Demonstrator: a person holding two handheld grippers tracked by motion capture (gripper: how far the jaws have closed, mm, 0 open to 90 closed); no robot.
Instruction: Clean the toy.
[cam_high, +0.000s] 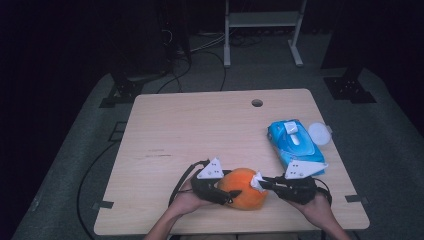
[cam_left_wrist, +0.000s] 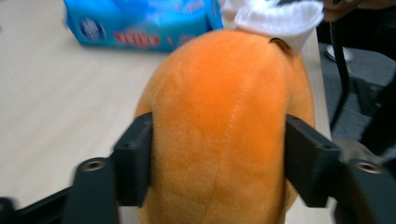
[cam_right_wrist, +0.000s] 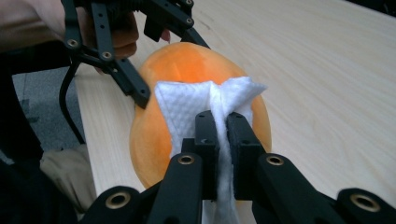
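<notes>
Two grippers meet over one orange plush toy (cam_high: 243, 188) at the near edge of the bench (cam_high: 200, 130) in the high view. The left gripper (cam_high: 226, 195) has the toy clamped between its fingers, and the right gripper (cam_high: 261, 184) comes in from the other side with a white wipe (cam_high: 257, 180) pressed against the toy's top. Beyond the right fingers lies a blue wipe pack (cam_high: 295, 142), its flap open, with a white round lid (cam_high: 319, 133) just beside it near the bench's far right edge.

In the left gripper view the toy (cam_left_wrist: 219, 121) bulges between the two fingers (cam_left_wrist: 133, 158), which squeeze its flanks from either side, so this gripper is grasping it firmly. The wipe (cam_left_wrist: 280, 18) sits on the toy's far end, past the fingertips, and the pack (cam_left_wrist: 140, 23) lies farther off on the bench.

In the right gripper view the fingers (cam_right_wrist: 208, 140) are clenched on a pinched fold of the wipe (cam_right_wrist: 187, 107), which spreads out ahead of them across the toy (cam_right_wrist: 154, 135). The left gripper (cam_right_wrist: 140, 60) grips the toy's far side.

By my reading, the wipe has been pulled from the pack and the toy secured, and wiping is under way; most of the orange surface probably remains to be gone over.
</notes>
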